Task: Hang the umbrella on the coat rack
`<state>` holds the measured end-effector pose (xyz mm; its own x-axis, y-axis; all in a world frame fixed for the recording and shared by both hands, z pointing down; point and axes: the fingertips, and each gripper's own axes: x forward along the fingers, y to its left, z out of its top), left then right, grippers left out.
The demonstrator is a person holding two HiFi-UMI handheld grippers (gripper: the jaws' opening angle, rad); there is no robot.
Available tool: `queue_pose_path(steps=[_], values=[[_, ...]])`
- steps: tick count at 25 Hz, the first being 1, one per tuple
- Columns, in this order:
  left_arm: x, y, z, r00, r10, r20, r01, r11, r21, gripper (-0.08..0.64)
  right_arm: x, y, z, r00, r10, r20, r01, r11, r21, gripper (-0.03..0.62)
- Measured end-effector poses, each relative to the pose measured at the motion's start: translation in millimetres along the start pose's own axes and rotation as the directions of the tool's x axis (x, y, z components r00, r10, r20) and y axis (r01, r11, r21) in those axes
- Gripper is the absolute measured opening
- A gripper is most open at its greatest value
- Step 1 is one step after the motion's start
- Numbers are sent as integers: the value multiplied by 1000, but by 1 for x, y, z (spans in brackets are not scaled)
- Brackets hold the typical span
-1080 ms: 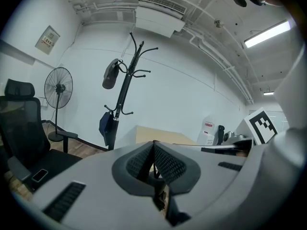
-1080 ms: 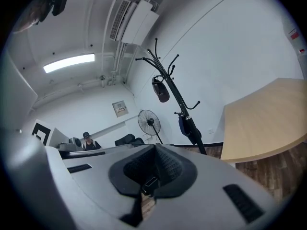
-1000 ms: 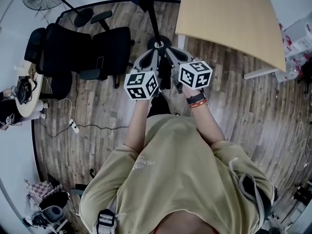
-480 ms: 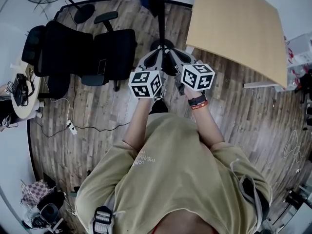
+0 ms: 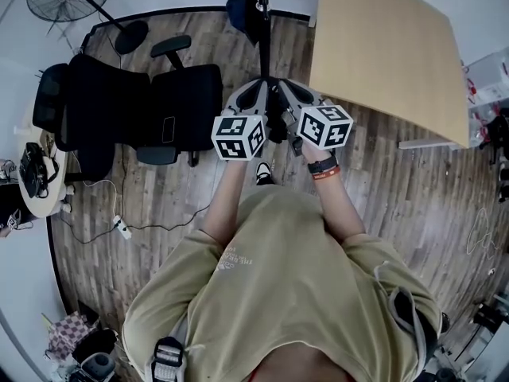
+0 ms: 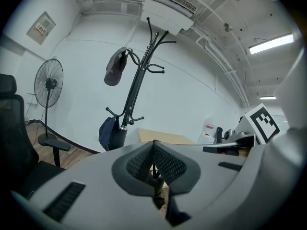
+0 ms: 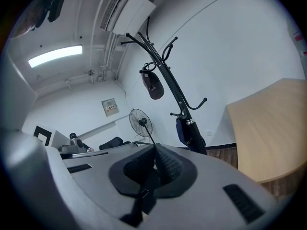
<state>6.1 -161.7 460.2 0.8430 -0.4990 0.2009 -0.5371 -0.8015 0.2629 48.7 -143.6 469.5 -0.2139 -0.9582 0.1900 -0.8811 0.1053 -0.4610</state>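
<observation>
- The umbrella (image 6: 109, 133), folded and dark blue, hangs from a low hook of the coat rack (image 6: 136, 80), at the left of the left gripper view; the task looks finished.
- The left gripper (image 6: 153, 145) and right gripper (image 7: 155, 150) both have their jaws clenched together, and neither grasps the umbrella.
- In the head view, both grippers hover at upper centre, near the rack's foot. A knock there could sway the pole and slide the umbrella off its short hook.
- A dark cap-like item (image 6: 115, 68) hangs from a hook near the top of the pole and could fall the same way.
- The worktop (image 5: 382, 38) at upper right stands close to the rack, so a wide swing of the right arm could strike its edge.
</observation>
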Motion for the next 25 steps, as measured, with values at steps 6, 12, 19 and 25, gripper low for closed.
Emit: queue_pose_path(steps=[6,12,19,25], values=[[22,31,13,1000,-17,20,17,1000,12,25,35,-4,8,1000,7,16,-8,1000,15,18],[45,37,31,998,-41,43,39,998,40,25,52,-18,27,998,-2,69,-1,999,39,18],[75,55,44,999,-19,35,18,999,43,25,79,-34,44,999,20,44,-22,999,38,18],[107,55,51,1000,4,24,-5,999,46,25,92,-60,62,999,36,20,-37,998,50,18]])
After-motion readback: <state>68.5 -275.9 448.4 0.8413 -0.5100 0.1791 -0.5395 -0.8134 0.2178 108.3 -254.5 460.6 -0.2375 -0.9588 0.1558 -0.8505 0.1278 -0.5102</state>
